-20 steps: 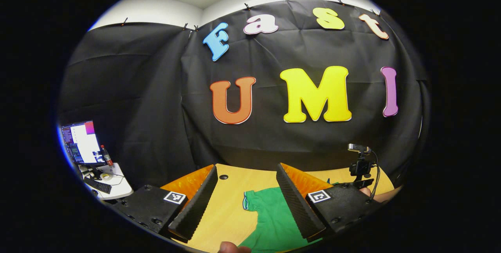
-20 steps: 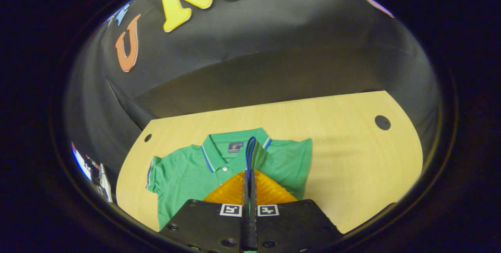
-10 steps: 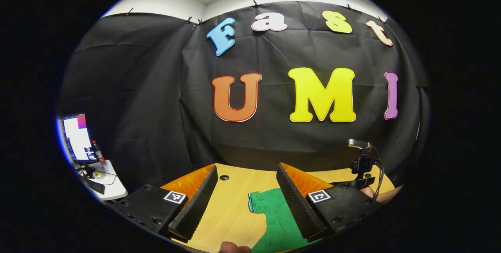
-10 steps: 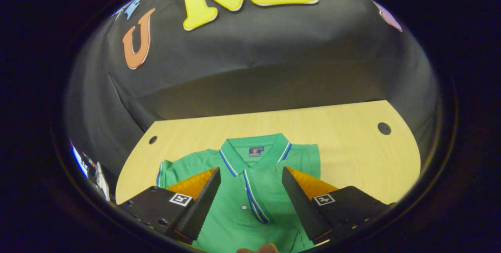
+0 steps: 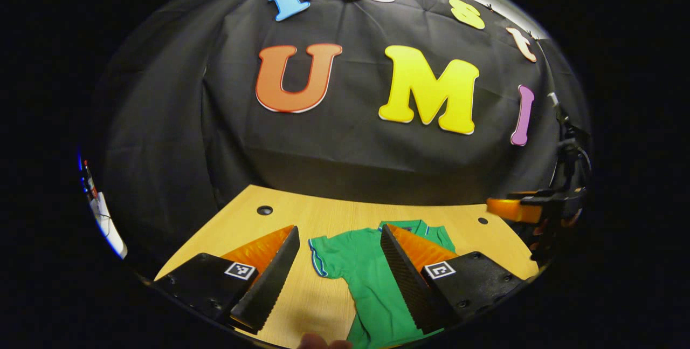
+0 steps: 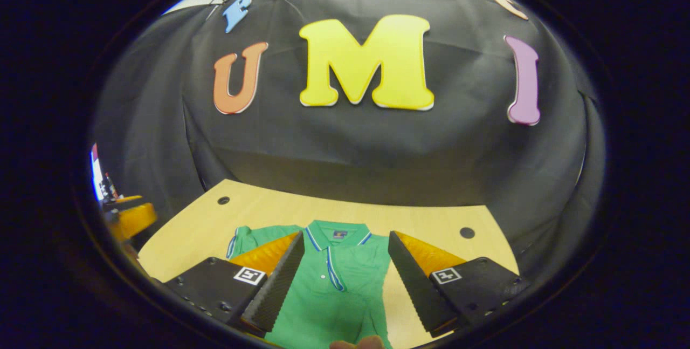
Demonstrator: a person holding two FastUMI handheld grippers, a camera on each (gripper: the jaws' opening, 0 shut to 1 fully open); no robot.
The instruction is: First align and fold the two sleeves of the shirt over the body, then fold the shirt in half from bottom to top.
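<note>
Now the green polo shirt (image 6: 345,284) lies flat on the light wooden table (image 6: 426,219), collar toward the black cloth wall (image 6: 377,144); in the right gripper view its collar (image 6: 337,232) shows a blue-and-white trim, and a striped placket with small buttons runs down from it; one sleeve (image 6: 240,238), the one toward the robot's left, lies spread out on the wood, while the opposite sleeve lies folded over the body, its trimmed edge close to the placket, and that side of the shirt ends in a straight edge; the right gripper (image 6: 345,279) hangs above the shirt's chest with its jaws spread wide and nothing between them, apart from the cloth; at the far left edge of this view part of the other gripper shows, blurred; a fingertip (image 6: 356,344) peeks in at the bottom edge.

In the left gripper view the left gripper (image 5: 339,273) is likewise wide open and empty, above the table; between its fingers lies the spread sleeve (image 5: 329,254) with its striped cuff, flat on the wood, and beyond it the collar (image 5: 409,225) partly hidden by one finger; two round cable holes (image 5: 264,210) pierce the tabletop near its back corners; at the right edge the right gripper appears, with a camera mount (image 5: 566,149) above it.
</note>
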